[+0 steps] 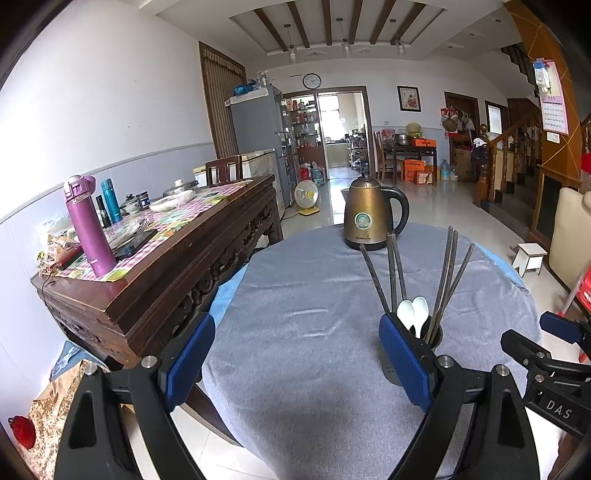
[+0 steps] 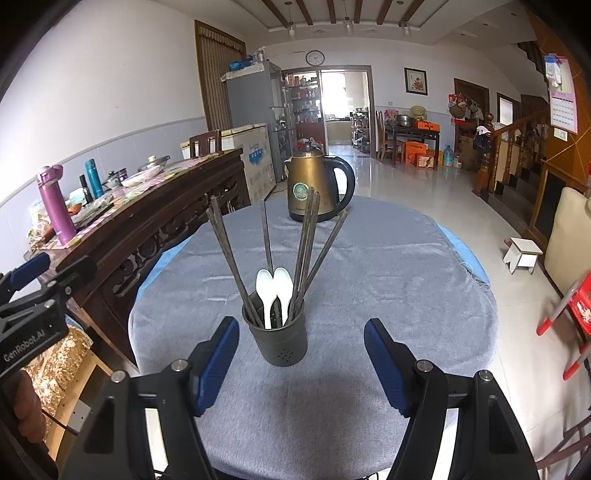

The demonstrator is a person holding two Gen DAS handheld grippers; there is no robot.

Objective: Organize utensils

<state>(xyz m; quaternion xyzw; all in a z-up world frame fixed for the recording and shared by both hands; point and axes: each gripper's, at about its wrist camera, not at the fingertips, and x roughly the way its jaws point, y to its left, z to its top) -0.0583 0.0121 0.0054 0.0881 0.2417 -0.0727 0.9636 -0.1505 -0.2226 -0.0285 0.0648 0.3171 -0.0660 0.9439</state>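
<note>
Right wrist: utensil holder (image 2: 279, 341) ahead of gripper (image 2: 301, 365)

tablecloth (image 2: 369, 258): grey cloth, matt, finely woven
utensil holder (image 2: 280, 343): dark matt metal
spoons (image 2: 273, 288): white glossy plastic
kettle (image 2: 314, 184): brushed bronze metal, black plastic handle

White walls (image 1: 110, 92), beamed ceiling (image 1: 332, 26), glossy tiled floor (image 2: 424, 184), carved sideboard (image 1: 177, 266)

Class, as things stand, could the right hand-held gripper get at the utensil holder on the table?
Probably yes. The right hand-held gripper is open and empty, the utensil holder stands just ahead between its fingers, and nothing lies between.
</note>
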